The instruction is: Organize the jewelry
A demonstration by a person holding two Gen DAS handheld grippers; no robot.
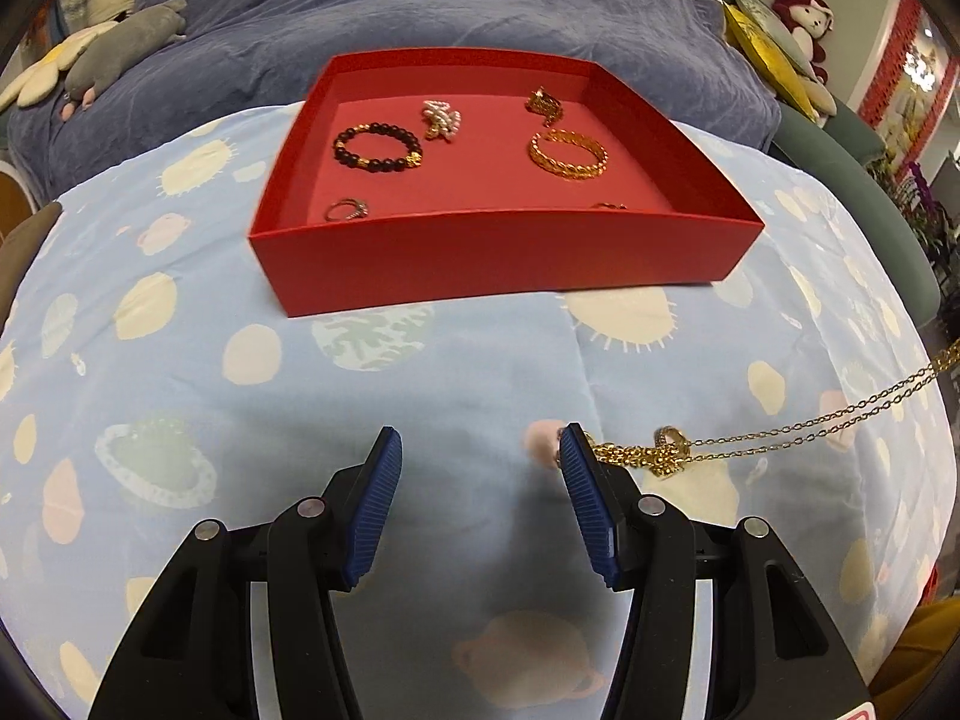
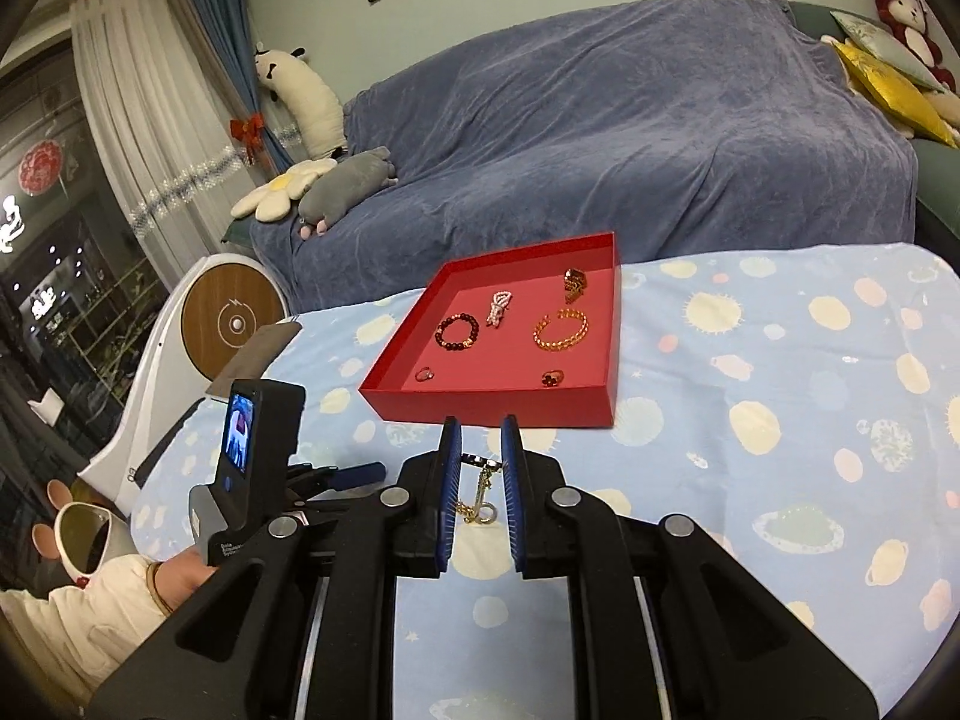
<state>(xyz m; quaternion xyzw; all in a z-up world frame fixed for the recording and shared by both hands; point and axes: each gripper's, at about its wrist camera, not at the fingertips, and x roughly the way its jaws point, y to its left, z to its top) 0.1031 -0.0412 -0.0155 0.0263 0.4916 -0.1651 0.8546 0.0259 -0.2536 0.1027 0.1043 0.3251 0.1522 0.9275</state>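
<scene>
Red tray (image 1: 504, 258): it is set on the blue spotted cloth (image 1: 420, 396) that covers the bench, with the blue sofa (image 2: 600, 138) behind it.
Inside the tray: a dark bead bracelet (image 1: 376, 146), a pearl piece (image 1: 441, 118), a gold bangle (image 1: 567, 155), a small gold heap (image 1: 544, 103), a silver ring (image 1: 347, 210) and one more ring (image 2: 552, 377) near the front wall are seen, all lying apart from each other.
Gold chain (image 1: 798, 429): it is outside the tray, stretched in two thin lines over the cloth. One end is bunched with a small ring on it, just beside the outer side of one blue pad of the left gripper (image 1: 477, 450). The other end runs off the right edge of the left wrist view.
Left gripper: its jaws are spread wide. Nothing is held between them, and only cloth is seen in the gap.
Right gripper (image 2: 483, 429): its jaws are nearly closed, and the gold chain (image 2: 477, 501) is seen hanging in the narrow gap. It cannot be told for sure if the chain is pinched by the pads.
Left hand (image 2: 186, 570): it is seen with a white sleeve, wrapped around the black handle with the small screen.
</scene>
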